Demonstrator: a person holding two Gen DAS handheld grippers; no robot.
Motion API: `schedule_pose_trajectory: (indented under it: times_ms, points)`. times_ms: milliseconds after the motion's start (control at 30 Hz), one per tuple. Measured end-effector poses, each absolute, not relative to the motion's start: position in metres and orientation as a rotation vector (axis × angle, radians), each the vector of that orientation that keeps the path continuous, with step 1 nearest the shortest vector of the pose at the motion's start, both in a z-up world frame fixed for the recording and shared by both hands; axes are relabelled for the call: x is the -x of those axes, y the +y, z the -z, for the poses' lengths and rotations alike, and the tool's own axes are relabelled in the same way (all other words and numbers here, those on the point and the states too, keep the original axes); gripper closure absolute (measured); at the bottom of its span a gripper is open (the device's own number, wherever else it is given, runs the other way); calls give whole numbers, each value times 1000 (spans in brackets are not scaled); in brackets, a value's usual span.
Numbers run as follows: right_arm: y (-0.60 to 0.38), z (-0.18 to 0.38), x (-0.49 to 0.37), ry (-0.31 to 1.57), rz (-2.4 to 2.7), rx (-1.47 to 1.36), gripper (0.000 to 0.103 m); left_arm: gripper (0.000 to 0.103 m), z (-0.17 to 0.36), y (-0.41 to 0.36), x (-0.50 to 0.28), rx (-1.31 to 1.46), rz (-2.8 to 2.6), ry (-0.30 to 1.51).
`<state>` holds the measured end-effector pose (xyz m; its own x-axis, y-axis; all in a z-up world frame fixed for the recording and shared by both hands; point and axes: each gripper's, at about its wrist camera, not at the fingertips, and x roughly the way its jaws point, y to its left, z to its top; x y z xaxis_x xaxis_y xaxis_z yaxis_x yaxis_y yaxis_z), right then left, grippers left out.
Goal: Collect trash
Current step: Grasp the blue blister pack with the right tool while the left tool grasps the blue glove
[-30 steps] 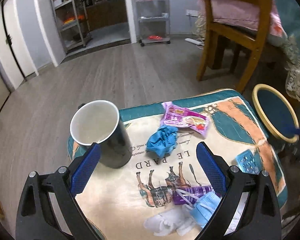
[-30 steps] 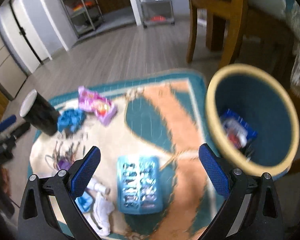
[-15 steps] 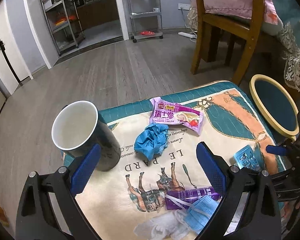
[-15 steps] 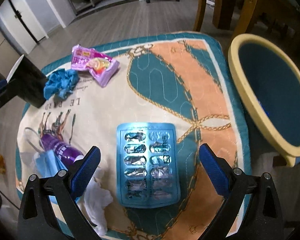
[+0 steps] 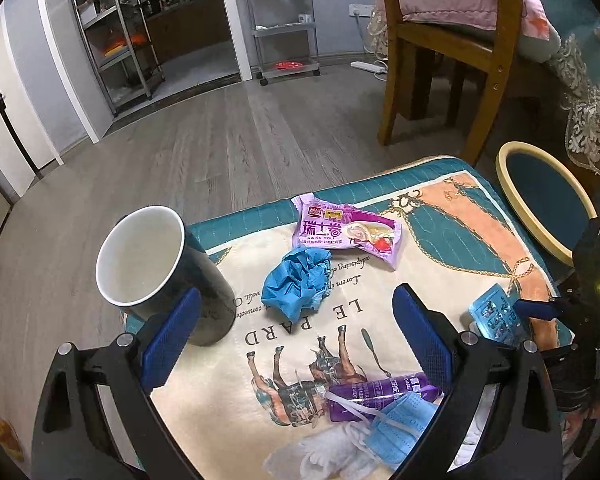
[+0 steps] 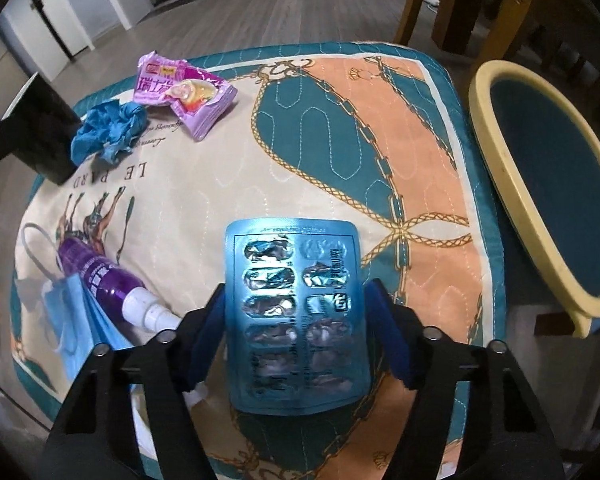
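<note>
A blue blister pack (image 6: 296, 312) lies between the pads of my right gripper (image 6: 296, 290). The jaws are closing and the pads touch its two long edges. In the left wrist view the pack (image 5: 494, 316) sits tilted at the cloth's right edge. My left gripper (image 5: 296, 300) hangs open over the cloth with nothing between its fingers. Below it lie a crumpled blue glove (image 5: 296, 280), a purple snack wrapper (image 5: 344, 230), a purple spray bottle (image 5: 380, 394), a blue face mask (image 5: 400, 428) and white tissue (image 5: 320, 452). A cream-rimmed bin (image 6: 496, 160) stands right of the table.
A dark mug (image 5: 148, 264) with a white inside stands at the cloth's left corner, close to my left finger. The low table wears a quilted teal and orange cloth (image 6: 340, 120). A wooden chair (image 5: 440, 48) stands behind the bin; wood floor lies beyond.
My right gripper has come down over the blister pack and its jaws have narrowed onto the pack's edges. The left gripper has drifted slightly, so the mug sits further left.
</note>
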<state>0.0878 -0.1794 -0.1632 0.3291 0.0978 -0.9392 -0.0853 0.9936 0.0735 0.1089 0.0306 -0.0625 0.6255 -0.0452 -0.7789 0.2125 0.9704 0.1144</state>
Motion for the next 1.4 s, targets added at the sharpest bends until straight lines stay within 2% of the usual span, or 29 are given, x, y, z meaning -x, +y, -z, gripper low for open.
schedule_pose_trajectory:
  times_ms: [433,933,1400]
  points:
    - [-195,144,-91,1193,-114,-64,36,9,64,26,-107,-223,149,883]
    - [-248,47,-123,949,-133,-48,36,9,93,24,-126,-202,128,963]
    - [-264,65,-134,997,-124,-132,36,9,123,20,-164,-253,139,988]
